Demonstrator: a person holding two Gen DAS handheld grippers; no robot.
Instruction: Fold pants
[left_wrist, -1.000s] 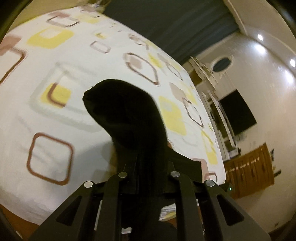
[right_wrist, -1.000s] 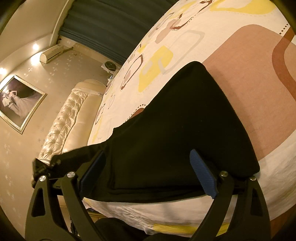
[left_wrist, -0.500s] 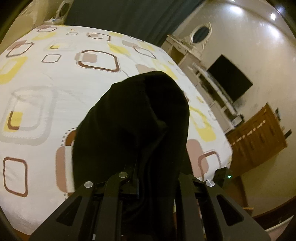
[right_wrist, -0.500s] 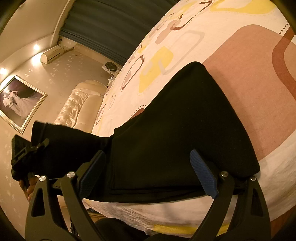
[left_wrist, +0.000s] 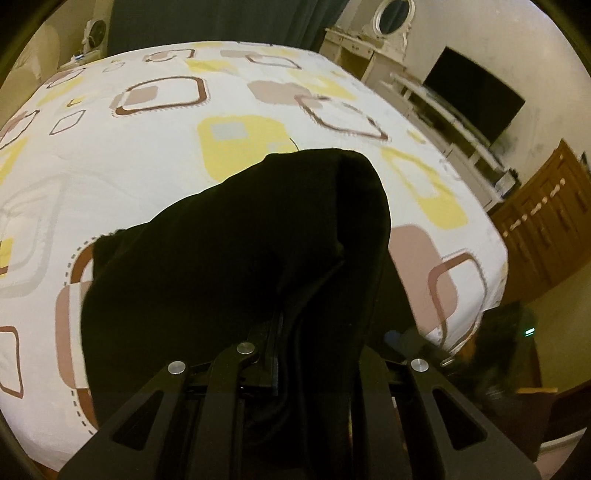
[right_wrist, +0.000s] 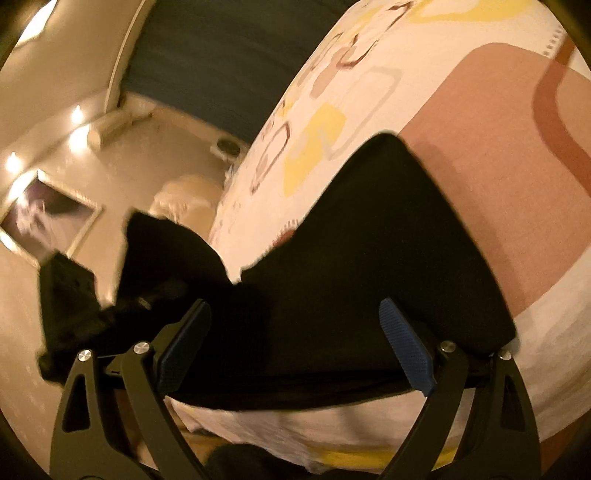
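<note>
**We carry one end of the pants over the rest**

Our black pants lie on the bed, close to its near edge. Part of them rests flat on the patterned sheet. The other part hangs up in the air, bunched and draped, because our left tongs are pinched shut on it.

Our right tongs stand wide open. They sit just over the flat part of the pants at the near edge, with cloth showing between the two pads. The pads do not squeeze it.

We think we are in the middle of a fold, bringing the lifted end across.

What could go wrong? The flat part is not held down, so it may slide or wrinkle if the lifted end tugs on it. The bunched cloth may land in a lump, not flat. It could also slip out of the shut tongs, since we cannot see how much cloth they hold. And the pants lie so near the edge that they could slide off the bed.
</note>
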